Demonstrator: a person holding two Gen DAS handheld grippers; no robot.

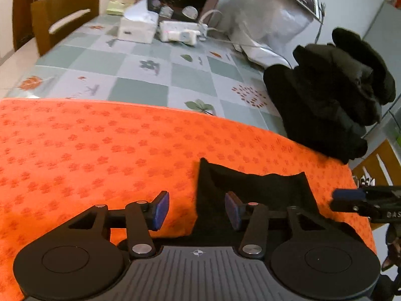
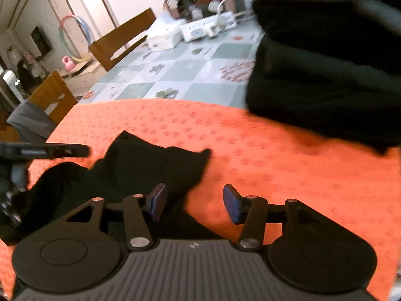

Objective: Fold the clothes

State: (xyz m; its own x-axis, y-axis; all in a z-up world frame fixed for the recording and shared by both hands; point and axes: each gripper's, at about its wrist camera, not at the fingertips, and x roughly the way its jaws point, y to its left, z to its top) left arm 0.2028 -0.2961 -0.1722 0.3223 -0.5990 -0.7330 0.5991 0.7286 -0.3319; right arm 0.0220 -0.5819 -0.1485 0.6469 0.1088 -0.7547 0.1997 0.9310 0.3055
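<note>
The left gripper's [image 1: 197, 210] fingers [image 1: 160, 209] stand apart with nothing clamped between them; the gap looks down on the left edge of a small black garment [image 1: 253, 190], one blue pad over orange cloth and the other over the black fabric. The right gripper's [image 2: 194, 203] fingers [image 2: 231, 207] are likewise apart and empty, straddling the garment's right edge. Each gripper shows at the rim of the other's view, so the two sit near each other on either side of the piece.

The black garment lies crumpled and low on the near part of the orange mat [image 1: 100, 145], its far edge uneven with two raised corners. Further right, a pile of dark clothes [image 1: 333, 95] overlaps the mat's far corner. Beyond the mat the surface [image 1: 140, 65], under a checked green cloth, carries a tissue box [image 1: 136, 28] and a white power strip [image 1: 183, 31] at its far end.

By the look of it, a fold has just been laid down and let go. Next, the piece seems to need another fold or a smoothing; that calls for both sets of fingers to drop onto a fresh edge, pinching only the top layer without dragging the mat.
</note>
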